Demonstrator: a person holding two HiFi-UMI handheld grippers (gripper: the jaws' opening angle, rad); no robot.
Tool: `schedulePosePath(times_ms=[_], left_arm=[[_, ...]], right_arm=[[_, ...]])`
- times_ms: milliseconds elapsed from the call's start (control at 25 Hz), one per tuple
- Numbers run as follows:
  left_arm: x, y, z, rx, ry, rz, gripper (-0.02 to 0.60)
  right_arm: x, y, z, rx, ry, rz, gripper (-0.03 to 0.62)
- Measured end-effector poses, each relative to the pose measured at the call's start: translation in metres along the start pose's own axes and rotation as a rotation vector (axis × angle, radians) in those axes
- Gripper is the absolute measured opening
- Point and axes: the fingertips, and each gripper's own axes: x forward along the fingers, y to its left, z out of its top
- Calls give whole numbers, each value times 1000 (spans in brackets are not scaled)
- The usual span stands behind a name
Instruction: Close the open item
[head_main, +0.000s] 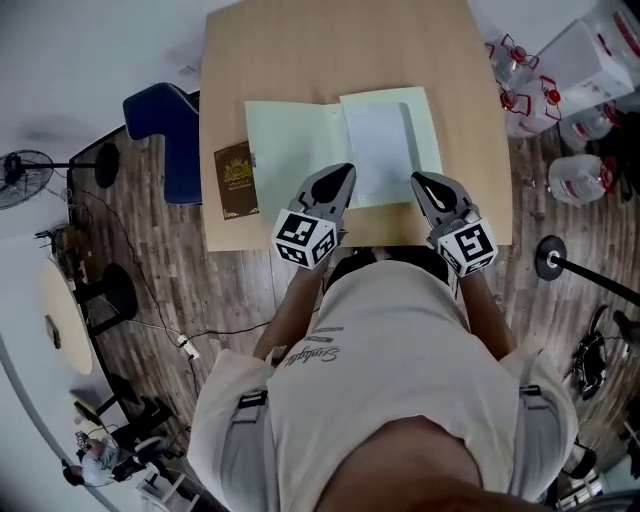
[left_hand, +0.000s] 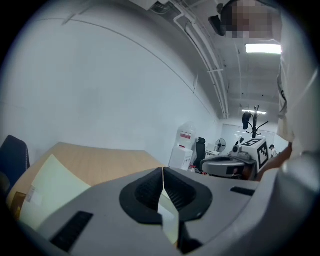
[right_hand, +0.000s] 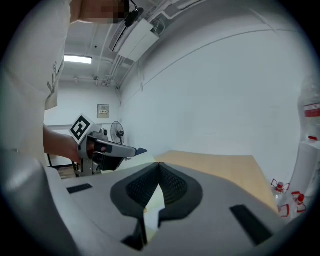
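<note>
A pale green folder (head_main: 295, 145) lies open and flat on the wooden table (head_main: 280, 50), with a white sheet (head_main: 378, 150) on its right half. My left gripper (head_main: 346, 172) hovers over the folder's near edge by the middle fold. Its jaws are shut with nothing between them (left_hand: 163, 172). My right gripper (head_main: 420, 180) hangs over the folder's near right corner, also shut and empty (right_hand: 158, 167). In the left gripper view the folder (left_hand: 50, 185) shows at the lower left.
A brown booklet (head_main: 237, 180) lies just left of the folder. A blue chair (head_main: 168, 135) stands at the table's left side. Water bottles (head_main: 580, 180) and a white box (head_main: 590, 50) sit on the floor to the right. A fan (head_main: 22, 175) stands far left.
</note>
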Motion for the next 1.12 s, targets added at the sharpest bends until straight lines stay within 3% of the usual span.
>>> schedulePosePath(times_ms=[360, 720, 1120], left_arm=[[12, 0, -2, 5, 44, 150, 16], [23, -5, 15, 11, 16, 202, 15], [-37, 53, 4, -8, 18, 270, 15]], right_arm=[[4, -44, -14, 39, -38, 49, -5], [1, -70, -11, 28, -40, 97, -5], [22, -32, -12, 15, -3, 128, -5]])
